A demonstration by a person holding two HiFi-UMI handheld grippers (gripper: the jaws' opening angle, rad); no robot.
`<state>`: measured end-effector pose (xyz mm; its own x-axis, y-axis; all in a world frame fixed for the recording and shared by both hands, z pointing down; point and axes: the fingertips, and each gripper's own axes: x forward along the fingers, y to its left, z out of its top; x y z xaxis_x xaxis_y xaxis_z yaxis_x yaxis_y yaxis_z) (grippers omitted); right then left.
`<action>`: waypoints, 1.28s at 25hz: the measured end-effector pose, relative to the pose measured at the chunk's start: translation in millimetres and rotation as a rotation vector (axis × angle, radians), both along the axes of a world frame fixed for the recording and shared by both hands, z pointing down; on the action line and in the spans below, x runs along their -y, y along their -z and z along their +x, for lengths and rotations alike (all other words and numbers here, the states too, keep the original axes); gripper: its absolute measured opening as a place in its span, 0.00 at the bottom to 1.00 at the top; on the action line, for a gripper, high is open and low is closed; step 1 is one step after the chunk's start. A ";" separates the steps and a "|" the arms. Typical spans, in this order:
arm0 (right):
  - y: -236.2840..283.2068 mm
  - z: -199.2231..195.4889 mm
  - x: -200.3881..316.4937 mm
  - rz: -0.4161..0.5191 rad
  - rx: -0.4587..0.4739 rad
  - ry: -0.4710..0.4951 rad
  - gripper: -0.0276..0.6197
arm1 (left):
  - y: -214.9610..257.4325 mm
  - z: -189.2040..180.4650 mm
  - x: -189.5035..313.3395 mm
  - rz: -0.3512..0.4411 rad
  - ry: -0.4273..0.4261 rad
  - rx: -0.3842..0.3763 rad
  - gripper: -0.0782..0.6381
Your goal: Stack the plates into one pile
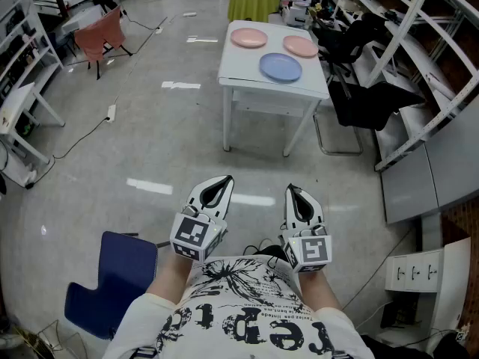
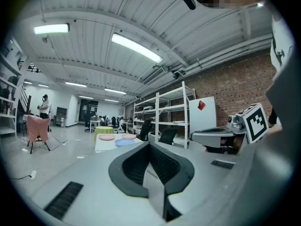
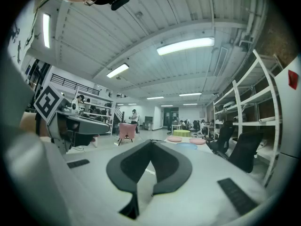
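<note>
**Three plates lie apart on a far table; both claws shut and empty**

Head view: two grippers are held level and close to the person's body, over bare floor. The left gripper and the right gripper sit side by side, apart from each other. Well ahead of them stands one white table with three plates on it, none stacked. One pink plate is at the far left, a second pink plate is at the far right, and one blue plate lies nearer, just beside the second. Only this view shows the blue chair at the person's left and the round yellow-green table beyond the plates.

Left gripper view: the jaws are pressed fully together with nothing between them. The three plates show small in the distance above them. Unlike the head view, this one shows the brick wall and the other gripper seen side-on.

Right gripper view: its jaws are also fully together and hold nothing. The plates sit far off, to the right of the jaw tips. Two black office chairs show here at the right.
</note>
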<state>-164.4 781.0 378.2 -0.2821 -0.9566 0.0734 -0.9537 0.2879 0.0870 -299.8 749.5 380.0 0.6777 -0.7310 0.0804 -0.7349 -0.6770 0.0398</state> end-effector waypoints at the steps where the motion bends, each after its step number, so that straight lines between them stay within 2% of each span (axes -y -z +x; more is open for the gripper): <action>1: 1.9 1.4 -0.1 0.001 -0.003 -0.003 0.05 | 1.4 0.8 -0.4 0.000 0.000 -0.001 0.12; 9: 2.2 3.5 3.0 -0.004 -0.005 -0.012 0.05 | 1.3 -2.5 6.6 -0.003 0.013 0.008 0.11; 15: -0.1 7.2 6.7 -0.009 0.073 -0.040 0.05 | -3.0 -6.5 9.9 -0.018 0.019 0.011 0.12; 22: -12.4 11.1 14.2 -0.044 0.053 -0.079 0.05 | -12.4 -8.4 13.5 -0.043 -0.001 -0.023 0.12; 27: -31.8 15.1 31.0 -0.073 0.057 -0.045 0.05 | -32.7 -4.4 29.5 -0.077 0.015 -0.023 0.12; 32: -45.0 27.5 66.9 -0.087 0.029 -0.004 0.05 | -42.9 7.1 67.7 -0.096 0.062 -0.029 0.12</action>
